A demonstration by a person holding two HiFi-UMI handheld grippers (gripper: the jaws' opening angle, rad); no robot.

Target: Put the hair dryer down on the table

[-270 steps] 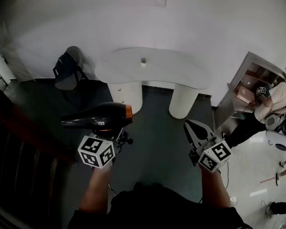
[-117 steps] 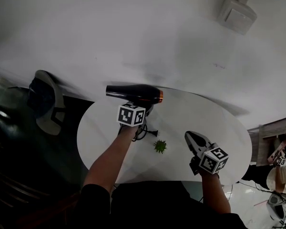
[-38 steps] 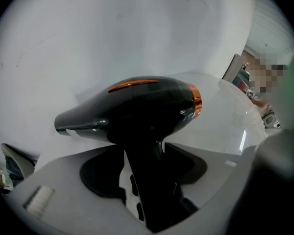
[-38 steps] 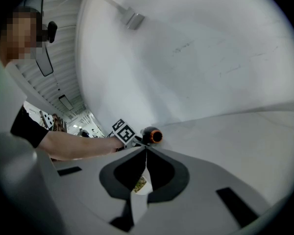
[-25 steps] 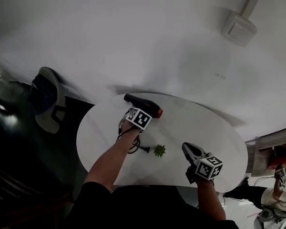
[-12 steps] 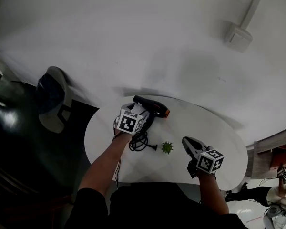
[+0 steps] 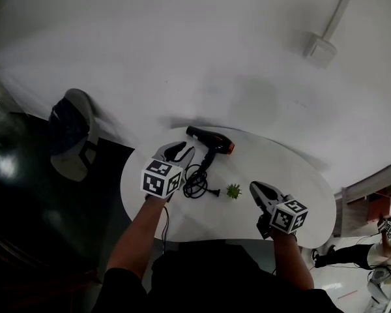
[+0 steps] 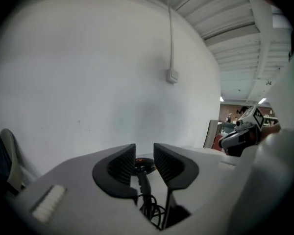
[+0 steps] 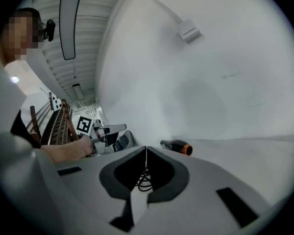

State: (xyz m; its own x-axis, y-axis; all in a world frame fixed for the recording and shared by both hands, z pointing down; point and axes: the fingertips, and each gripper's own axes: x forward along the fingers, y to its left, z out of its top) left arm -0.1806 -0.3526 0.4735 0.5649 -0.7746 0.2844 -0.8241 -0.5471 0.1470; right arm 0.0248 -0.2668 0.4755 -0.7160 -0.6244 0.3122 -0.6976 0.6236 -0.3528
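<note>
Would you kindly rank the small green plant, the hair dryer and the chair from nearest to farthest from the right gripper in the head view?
1. small green plant, just left of the right gripper
2. hair dryer, farther back on the table
3. chair, off the table, far left

Left gripper [image 7: 177, 150]: out ahead on a bare left forearm [image 7: 138, 235], jaws closing, gap empty. Right gripper [image 7: 255, 188]: nearer the body, jaws pressed together, nothing between.

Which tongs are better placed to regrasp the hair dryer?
Left. The left tongs, closing on nothing, point at the hair dryer just ahead; the shut right tongs sit farther away, past the plant.
</note>
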